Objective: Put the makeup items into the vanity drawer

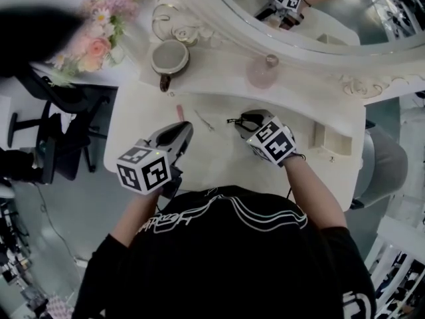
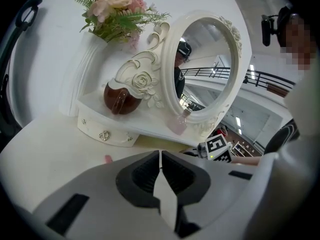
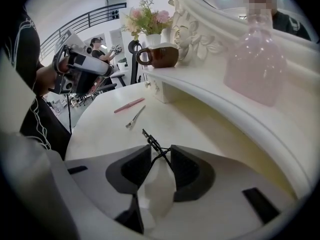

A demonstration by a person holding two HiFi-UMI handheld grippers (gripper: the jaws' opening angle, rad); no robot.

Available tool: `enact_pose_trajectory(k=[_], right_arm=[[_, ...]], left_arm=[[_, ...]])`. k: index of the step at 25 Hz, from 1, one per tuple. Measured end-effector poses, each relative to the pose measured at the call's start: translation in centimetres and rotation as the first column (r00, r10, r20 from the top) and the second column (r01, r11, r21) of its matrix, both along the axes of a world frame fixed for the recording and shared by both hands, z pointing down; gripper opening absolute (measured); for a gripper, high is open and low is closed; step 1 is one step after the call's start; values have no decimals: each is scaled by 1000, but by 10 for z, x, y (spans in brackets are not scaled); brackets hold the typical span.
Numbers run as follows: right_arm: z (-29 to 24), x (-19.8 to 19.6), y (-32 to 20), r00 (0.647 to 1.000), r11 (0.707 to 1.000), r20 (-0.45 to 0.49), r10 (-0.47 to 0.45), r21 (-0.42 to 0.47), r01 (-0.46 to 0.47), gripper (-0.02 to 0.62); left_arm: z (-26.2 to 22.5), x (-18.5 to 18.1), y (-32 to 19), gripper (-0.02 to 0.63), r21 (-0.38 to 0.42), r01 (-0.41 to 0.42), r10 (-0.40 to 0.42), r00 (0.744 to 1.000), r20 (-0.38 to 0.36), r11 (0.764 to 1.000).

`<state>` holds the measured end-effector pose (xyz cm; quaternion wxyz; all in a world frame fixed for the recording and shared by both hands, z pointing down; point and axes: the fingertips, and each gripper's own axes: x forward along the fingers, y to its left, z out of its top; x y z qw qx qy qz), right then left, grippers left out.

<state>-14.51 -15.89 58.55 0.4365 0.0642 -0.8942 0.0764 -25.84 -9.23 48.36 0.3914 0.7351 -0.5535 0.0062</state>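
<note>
From above, the left gripper (image 1: pixel 183 130) hovers over the white vanity top (image 1: pixel 219 158), a pink stick (image 1: pixel 180 113) and a silver clip (image 1: pixel 204 119) lying just ahead of it. The right gripper (image 1: pixel 243 119) sits at a black wire tool (image 1: pixel 232 121). The left gripper view shows its jaws pressed together, empty. The right gripper view shows narrow jaws pinching the black wire tool, with the pink stick and the silver clip lying beyond.
</note>
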Motion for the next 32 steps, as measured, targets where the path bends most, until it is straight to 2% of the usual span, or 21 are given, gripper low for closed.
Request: enact_pose_trajectory(k=[5, 16, 25, 32], right_arm=[[-3, -1, 2, 1000, 1000, 9, 8, 7, -8, 133], [-38, 14, 4, 992, 997, 103, 68, 35, -72, 129], [-76, 60, 3, 981, 990, 160, 111, 73, -124, 129], [-105, 113, -2, 973, 980, 182, 145, 107, -166, 127]], left_arm=[[1, 5, -4, 35, 0, -26, 26, 1000, -2, 1000], [-8, 29, -6, 35, 20, -65, 65, 998, 8, 998], [-29, 76, -10, 35, 45, -105, 104, 994, 24, 993], [-44, 127, -13, 35, 56, -145, 144, 989, 24, 988]])
